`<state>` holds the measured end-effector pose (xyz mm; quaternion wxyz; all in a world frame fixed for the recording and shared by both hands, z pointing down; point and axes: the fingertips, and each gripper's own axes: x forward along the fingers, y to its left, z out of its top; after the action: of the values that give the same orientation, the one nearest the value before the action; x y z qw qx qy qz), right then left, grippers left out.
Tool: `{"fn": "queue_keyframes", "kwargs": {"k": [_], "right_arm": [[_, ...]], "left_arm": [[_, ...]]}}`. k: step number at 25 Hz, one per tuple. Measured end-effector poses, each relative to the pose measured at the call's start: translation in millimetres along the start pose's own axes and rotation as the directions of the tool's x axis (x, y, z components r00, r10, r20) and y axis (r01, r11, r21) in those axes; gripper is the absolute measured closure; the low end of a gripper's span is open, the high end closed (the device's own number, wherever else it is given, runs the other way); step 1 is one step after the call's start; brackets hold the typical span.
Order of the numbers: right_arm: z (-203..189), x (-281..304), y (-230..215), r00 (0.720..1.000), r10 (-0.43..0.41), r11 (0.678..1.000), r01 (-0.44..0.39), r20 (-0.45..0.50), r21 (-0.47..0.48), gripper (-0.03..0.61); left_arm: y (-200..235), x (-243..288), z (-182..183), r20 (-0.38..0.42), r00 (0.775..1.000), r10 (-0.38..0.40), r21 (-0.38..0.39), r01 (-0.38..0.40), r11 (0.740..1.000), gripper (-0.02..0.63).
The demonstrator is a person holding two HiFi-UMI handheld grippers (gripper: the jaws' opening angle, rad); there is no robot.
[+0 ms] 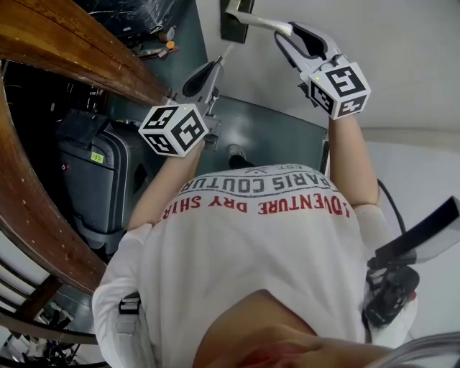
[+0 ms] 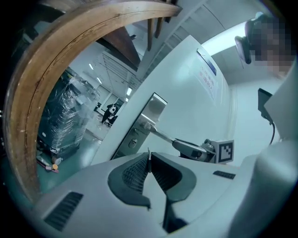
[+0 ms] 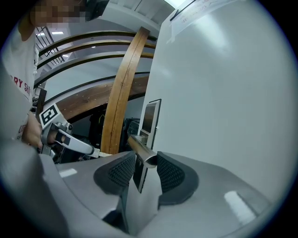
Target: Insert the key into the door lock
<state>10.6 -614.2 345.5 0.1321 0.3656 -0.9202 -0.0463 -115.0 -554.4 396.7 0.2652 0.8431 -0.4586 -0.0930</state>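
A white door [image 1: 374,43] carries a steel lock plate [image 1: 236,20] with a lever handle [image 1: 262,21]. My right gripper [image 1: 285,32] is shut on the free end of that door handle [image 3: 143,151], one pad against each side. My left gripper [image 1: 215,68] is shut on a thin metal key [image 1: 226,52], whose blade points at the plate and stops short of it. In the left gripper view the key [image 2: 149,155] sticks up edge-on between the closed pads. Beyond it the keyhole [image 2: 133,142] sits below the handle [image 2: 160,135], apart from the key tip.
A curved wooden railing [image 1: 72,50] runs along the left. A dark suitcase [image 1: 100,180] stands under it on the teal floor. My own torso in a white shirt [image 1: 259,244] fills the lower middle. A black device with a cable [image 1: 392,287] hangs at my right side.
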Motion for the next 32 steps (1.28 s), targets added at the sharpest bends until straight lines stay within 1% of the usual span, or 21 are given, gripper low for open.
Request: {"fn": "queue_keyframes", "kwargs": {"k": [2, 4, 5, 7, 8, 12, 13, 16, 21, 24, 29, 32], "right_arm": [[-1, 0, 0, 1.000, 0.000, 1.000, 0.000, 0.003, 0.001, 0.437], [-1, 0, -1, 1.000, 0.001, 1.000, -0.001, 0.003, 0.001, 0.437], [0, -1, -1, 1.000, 0.001, 1.000, -0.001, 0.003, 0.000, 0.437], [0, -1, -1, 1.000, 0.001, 1.000, -0.001, 0.005, 0.002, 0.437], [0, 0, -1, 1.000, 0.002, 1.000, -0.002, 0.007, 0.004, 0.437], [0, 1, -1, 1.000, 0.005, 1.000, -0.005, 0.009, 0.008, 0.437], [0, 0, -1, 1.000, 0.005, 1.000, -0.005, 0.007, 0.008, 0.437], [-2, 0, 1, 1.000, 0.011, 1.000, -0.012, 0.009, 0.016, 0.437], [-2, 0, 0, 1.000, 0.021, 1.000, -0.021, 0.011, 0.021, 0.437], [-1, 0, 0, 1.000, 0.020, 1.000, -0.020, 0.011, 0.022, 0.437], [-1, 0, -2, 1.000, 0.018, 1.000, -0.018, 0.011, 0.023, 0.437], [-1, 1, -3, 1.000, 0.015, 1.000, -0.015, 0.011, 0.022, 0.437]], "left_arm": [[4, 7, 3, 0.039, 0.999, -0.002, -0.077, 0.005, 0.997, 0.592], [7, 17, 4, 0.069, 0.998, -0.010, -0.177, 0.023, 0.984, 0.592], [8, 21, 3, 0.082, 0.996, -0.020, -0.240, 0.040, 0.970, 0.592], [10, 30, 2, 0.114, 0.993, -0.038, -0.364, 0.078, 0.928, 0.592], [12, 34, 2, 0.130, 0.991, -0.038, -0.410, 0.088, 0.908, 0.592], [27, 49, -2, 0.157, 0.988, -0.003, -0.527, 0.087, 0.845, 0.592], [30, 52, -4, 0.158, 0.987, 0.002, -0.547, 0.086, 0.833, 0.592], [36, 57, -6, 0.160, 0.987, 0.012, -0.582, 0.084, 0.809, 0.592], [43, 68, -7, 0.175, 0.984, 0.023, -0.652, 0.098, 0.752, 0.592], [44, 72, -7, 0.181, 0.983, 0.026, -0.682, 0.107, 0.724, 0.592], [46, 77, -7, 0.190, 0.981, 0.044, -0.720, 0.109, 0.686, 0.592], [46, 80, -8, 0.202, 0.978, 0.058, -0.747, 0.116, 0.654, 0.592]]}}
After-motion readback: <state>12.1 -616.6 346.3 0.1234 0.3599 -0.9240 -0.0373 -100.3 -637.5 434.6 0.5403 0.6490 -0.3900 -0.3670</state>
